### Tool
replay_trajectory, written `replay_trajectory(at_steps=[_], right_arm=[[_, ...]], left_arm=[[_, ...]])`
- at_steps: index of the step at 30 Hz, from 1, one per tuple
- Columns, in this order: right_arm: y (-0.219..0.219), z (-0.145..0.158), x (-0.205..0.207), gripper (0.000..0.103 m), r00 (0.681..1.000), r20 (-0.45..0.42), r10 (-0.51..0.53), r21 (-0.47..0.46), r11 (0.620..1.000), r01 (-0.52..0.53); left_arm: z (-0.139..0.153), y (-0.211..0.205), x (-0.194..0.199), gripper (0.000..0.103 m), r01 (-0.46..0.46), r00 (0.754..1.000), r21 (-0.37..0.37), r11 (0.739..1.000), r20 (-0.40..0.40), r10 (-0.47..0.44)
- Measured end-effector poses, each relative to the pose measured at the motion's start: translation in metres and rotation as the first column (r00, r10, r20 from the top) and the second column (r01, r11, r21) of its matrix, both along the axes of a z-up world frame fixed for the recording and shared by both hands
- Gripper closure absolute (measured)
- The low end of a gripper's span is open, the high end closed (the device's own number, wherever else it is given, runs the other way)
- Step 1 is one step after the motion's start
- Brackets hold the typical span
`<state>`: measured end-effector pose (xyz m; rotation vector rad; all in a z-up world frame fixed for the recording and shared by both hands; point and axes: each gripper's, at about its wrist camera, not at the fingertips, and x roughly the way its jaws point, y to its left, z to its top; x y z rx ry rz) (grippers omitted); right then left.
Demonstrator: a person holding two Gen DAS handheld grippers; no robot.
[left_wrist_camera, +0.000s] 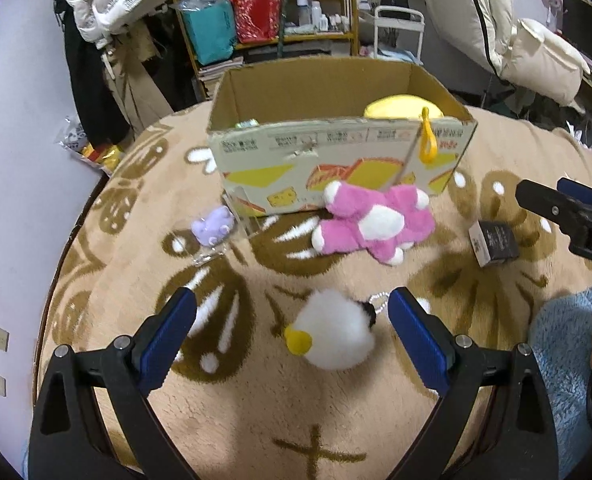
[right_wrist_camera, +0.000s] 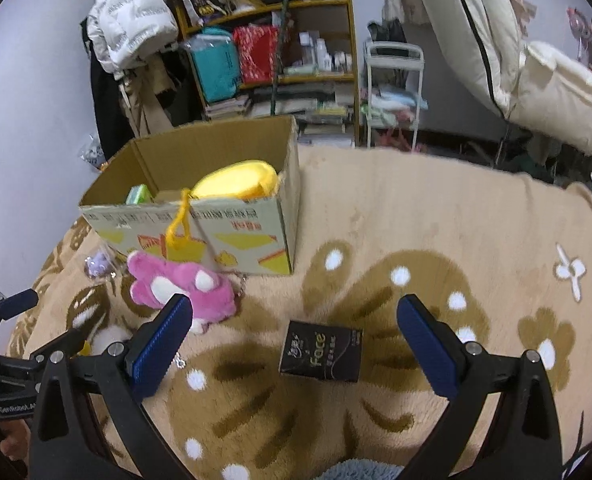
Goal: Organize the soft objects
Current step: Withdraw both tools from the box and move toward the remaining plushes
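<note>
A white fluffy toy [left_wrist_camera: 334, 332] with a yellow beak lies on the beige rug between the open fingers of my left gripper [left_wrist_camera: 292, 308]. A pink and white plush [left_wrist_camera: 372, 222] with a yellow loop lies in front of the cardboard box [left_wrist_camera: 336, 152]; it also shows in the right wrist view [right_wrist_camera: 180, 286]. A yellow plush [right_wrist_camera: 236, 180] sits inside the box [right_wrist_camera: 200, 216]. A small purple plush [left_wrist_camera: 212, 226] lies to the left. My right gripper [right_wrist_camera: 294, 314] is open above a black tissue pack [right_wrist_camera: 322, 352].
The rug [right_wrist_camera: 416, 208] covers a round surface with its edge at the left [left_wrist_camera: 68, 248]. A cluttered shelf [right_wrist_camera: 272, 48], hanging coats [right_wrist_camera: 132, 20] and a white cart [right_wrist_camera: 392, 92] stand behind. A blue fuzzy cloth [left_wrist_camera: 560, 344] lies at the right.
</note>
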<state>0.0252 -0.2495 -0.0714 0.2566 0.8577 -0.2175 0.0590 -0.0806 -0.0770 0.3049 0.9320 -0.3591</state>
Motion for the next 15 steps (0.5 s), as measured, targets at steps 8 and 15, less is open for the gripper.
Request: replay_trajectory(at_steps=[8,15], right_arm=[[-0.014,-0.023,0.008,0.0,0.995,-0.097,-0.028,0.061,0.998,0.034],[-0.018,-0.04,0.015,0.0,0.986,-0.166,-0.015,0.1,0.994,0.032]], left_arm=[[-0.019,-0.004,0.002,0.008,0.02,0.996,0.028,0.999,-0.091,-0.017],[-0.034,-0.003,0.009,0.008,0.013,0.981,0.012,1.0,-0.193,-0.011]])
